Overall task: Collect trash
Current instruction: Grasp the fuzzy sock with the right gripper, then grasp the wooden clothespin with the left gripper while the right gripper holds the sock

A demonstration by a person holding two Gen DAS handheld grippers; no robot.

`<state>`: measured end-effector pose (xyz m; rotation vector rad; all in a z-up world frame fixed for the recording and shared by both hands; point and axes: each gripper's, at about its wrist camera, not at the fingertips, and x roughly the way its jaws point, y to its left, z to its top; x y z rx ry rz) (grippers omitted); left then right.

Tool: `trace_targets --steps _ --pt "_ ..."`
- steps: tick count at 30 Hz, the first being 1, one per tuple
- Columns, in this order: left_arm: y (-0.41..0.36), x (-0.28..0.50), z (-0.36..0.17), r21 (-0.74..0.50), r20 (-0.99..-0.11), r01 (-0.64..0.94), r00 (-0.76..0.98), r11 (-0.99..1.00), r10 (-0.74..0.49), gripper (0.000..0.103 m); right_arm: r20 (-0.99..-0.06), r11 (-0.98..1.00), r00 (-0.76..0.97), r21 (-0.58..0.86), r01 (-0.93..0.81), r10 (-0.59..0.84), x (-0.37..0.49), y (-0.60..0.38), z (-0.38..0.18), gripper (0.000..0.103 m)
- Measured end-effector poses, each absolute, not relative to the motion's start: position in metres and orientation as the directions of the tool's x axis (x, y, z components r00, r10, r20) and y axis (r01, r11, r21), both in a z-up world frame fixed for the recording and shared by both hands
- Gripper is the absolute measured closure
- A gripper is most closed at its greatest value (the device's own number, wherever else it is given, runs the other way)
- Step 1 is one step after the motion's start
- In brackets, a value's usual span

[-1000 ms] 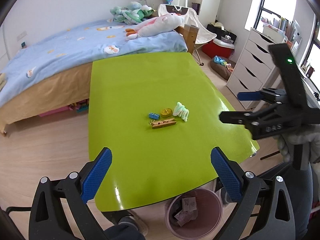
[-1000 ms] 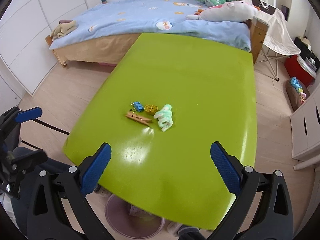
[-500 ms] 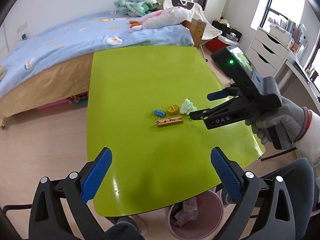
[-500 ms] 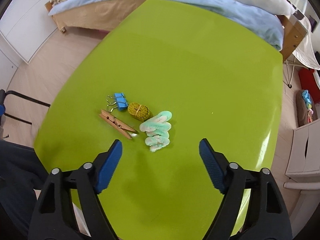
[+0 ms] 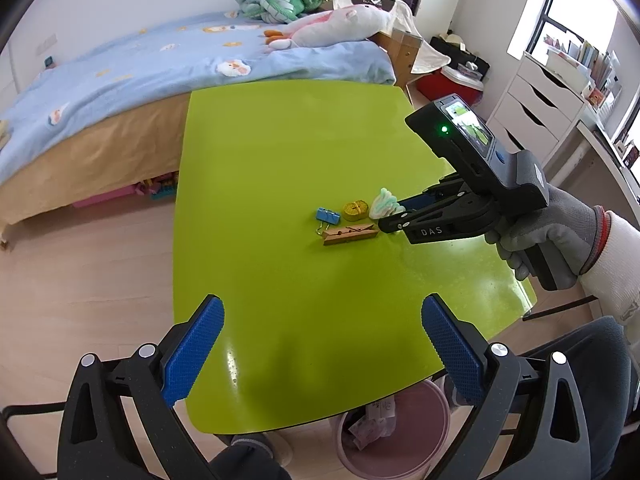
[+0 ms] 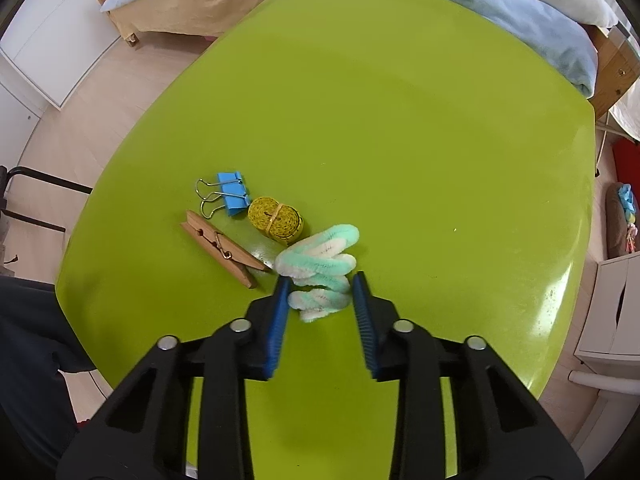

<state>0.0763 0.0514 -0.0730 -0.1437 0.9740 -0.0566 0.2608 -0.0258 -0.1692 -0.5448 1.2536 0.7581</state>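
Right tool (image 6: 320, 292) pinching a fuzzy green-and-white pipe cleaner (image 6: 320, 268) on the lime-green table (image 6: 400, 120).

From left: blue binder clip (image 6: 232, 194), wooden clothespin (image 6: 220, 248), rolled yellow tape measure (image 6: 276, 220), then the pipe cleaner, blue pads just closed against both its sides. Left tool (image 5: 320, 352) spread wide above the near table edge, nothing between its pads; pink trash bin (image 5: 400, 432) below that edge.

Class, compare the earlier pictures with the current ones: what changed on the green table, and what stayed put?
The right gripper came down over the fuzzy pipe cleaner and closed on it. The clothespin, binder clip, tape measure roll and open left gripper stayed.
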Motion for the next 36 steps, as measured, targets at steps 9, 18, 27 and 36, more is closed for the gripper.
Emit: trace_targets --steps 9,18,27,36 --pt "0.048 0.086 -0.077 -0.146 -0.821 -0.013 0.559 0.989 -0.114 0.008 -0.955 0.686 0.142 0.08 -0.723 0.261 0.256 -0.04 -0.155 0.079" --pt "0.038 0.118 -0.085 -0.158 -0.84 -0.023 0.53 0.987 -0.122 0.008 -0.937 0.743 0.17 0.123 -0.658 0.305 0.236 -0.078 -0.128 0.079" --pt "0.025 0.16 -0.111 -0.143 -0.876 -0.075 0.473 0.987 -0.091 0.008 -0.932 0.767 0.183 0.135 -0.627 0.313 0.229 -0.106 -0.121 0.079" --pt "0.019 0.187 -0.139 -0.156 -0.904 -0.138 0.419 0.978 -0.085 0.008 -0.931 0.769 0.188 0.132 -0.626 0.313 0.229 -0.113 -0.119 0.079"
